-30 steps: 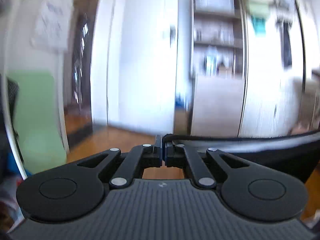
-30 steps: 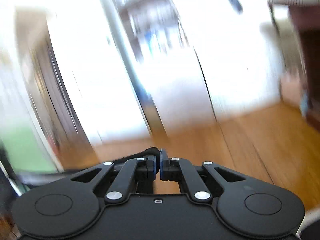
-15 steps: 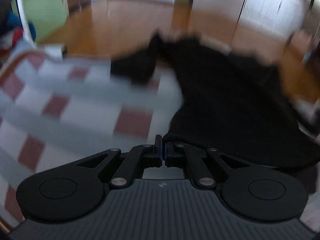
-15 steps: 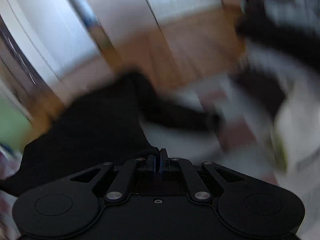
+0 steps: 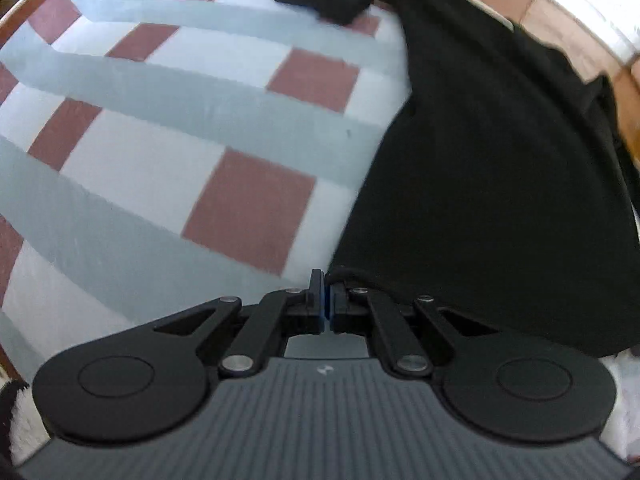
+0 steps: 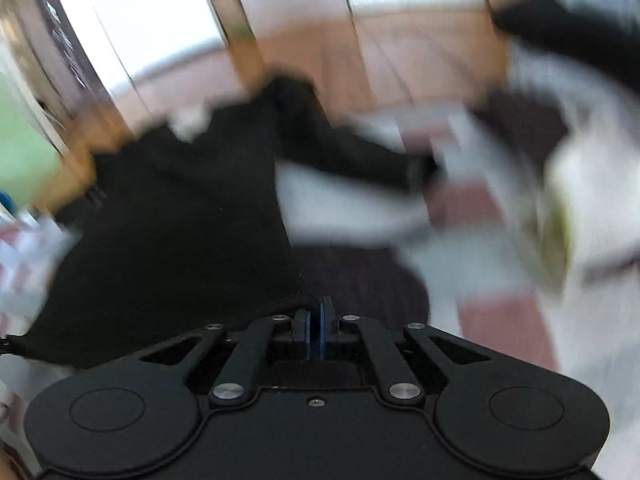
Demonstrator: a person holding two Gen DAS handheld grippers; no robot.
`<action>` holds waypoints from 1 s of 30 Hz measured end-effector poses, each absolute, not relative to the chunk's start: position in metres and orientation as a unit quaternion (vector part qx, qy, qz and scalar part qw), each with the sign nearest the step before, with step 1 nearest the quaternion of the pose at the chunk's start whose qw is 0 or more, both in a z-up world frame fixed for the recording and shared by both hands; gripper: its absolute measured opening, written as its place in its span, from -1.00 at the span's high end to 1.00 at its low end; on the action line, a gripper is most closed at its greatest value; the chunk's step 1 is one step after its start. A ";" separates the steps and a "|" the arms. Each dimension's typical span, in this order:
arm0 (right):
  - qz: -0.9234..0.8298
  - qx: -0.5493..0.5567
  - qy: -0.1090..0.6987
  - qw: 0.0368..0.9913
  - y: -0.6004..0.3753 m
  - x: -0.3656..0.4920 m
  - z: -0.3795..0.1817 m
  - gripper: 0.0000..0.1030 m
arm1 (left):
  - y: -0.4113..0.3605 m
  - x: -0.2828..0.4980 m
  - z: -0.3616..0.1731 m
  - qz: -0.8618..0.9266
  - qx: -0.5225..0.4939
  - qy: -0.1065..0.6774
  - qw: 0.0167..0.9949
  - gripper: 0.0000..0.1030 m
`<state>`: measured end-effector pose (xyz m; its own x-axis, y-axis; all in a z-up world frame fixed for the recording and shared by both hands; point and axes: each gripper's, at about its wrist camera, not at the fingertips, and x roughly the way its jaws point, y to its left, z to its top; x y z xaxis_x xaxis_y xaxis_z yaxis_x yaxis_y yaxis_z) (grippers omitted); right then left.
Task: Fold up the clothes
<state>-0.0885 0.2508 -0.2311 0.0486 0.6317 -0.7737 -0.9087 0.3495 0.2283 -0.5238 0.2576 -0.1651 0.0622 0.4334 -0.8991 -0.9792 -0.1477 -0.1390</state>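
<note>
Left wrist view, both grippers (image 5: pixel 325 300) (image 6: pixel 316 324) pinching black garment (image 5: pixel 492 184), checked cloth (image 5: pixel 168 128) beneath

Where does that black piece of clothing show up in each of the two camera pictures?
Left wrist view: the black garment fills the right half, its edge pinched in the left gripper.
Right wrist view: it fills the left and centre, blurred.
Shared landmark: the checked tablecloth underneath.

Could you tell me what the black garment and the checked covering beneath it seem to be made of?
Black garment: soft matte knit or cotton-like fabric, judging by its limp drape and lack of shine. Checked covering: probably a smooth woven or coated tablecloth, flat with a faint sheen; blur leaves that open.
</note>
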 end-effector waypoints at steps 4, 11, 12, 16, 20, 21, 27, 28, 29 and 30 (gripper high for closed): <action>0.544 -0.171 0.430 0.700 0.249 -0.088 -0.246 0.94 | 0.262 -0.529 -0.154 0.625 -0.429 0.290 0.584 0.96; 0.567 -0.132 0.422 0.695 0.244 -0.077 -0.236 0.90 | 0.254 -0.537 -0.169 0.607 -0.486 0.285 0.561 0.94; 0.561 -0.140 0.431 0.693 0.245 -0.078 -0.242 0.90 | 0.253 -0.538 -0.167 0.606 -0.486 0.281 0.564 0.94; 0.546 -0.142 0.471 0.678 0.247 -0.080 -0.259 0.90 | 0.251 -0.540 -0.159 0.604 -0.484 0.263 0.576 0.95; 0.573 -0.094 0.466 0.667 0.228 -0.073 -0.242 0.92 | 0.239 -0.542 -0.141 0.612 -0.458 0.247 0.595 0.95; 0.578 -0.088 0.467 0.663 0.225 -0.072 -0.242 0.92 | 0.238 -0.543 -0.141 0.613 -0.460 0.248 0.592 0.95; 0.559 -0.109 0.480 0.667 0.218 -0.069 -0.256 0.98 | 0.234 -0.556 -0.153 0.625 -0.471 0.246 0.572 0.95; 0.555 -0.113 0.482 0.669 0.217 -0.068 -0.259 0.98 | 0.234 -0.556 -0.153 0.619 -0.475 0.247 0.575 0.95; 0.550 -0.117 0.484 0.670 0.216 -0.068 -0.261 0.98 | 0.235 -0.556 -0.152 0.613 -0.479 0.248 0.578 0.94; 0.546 -0.122 0.486 0.672 0.215 -0.068 -0.263 0.98 | 0.236 -0.555 -0.151 0.601 -0.486 0.258 0.579 0.85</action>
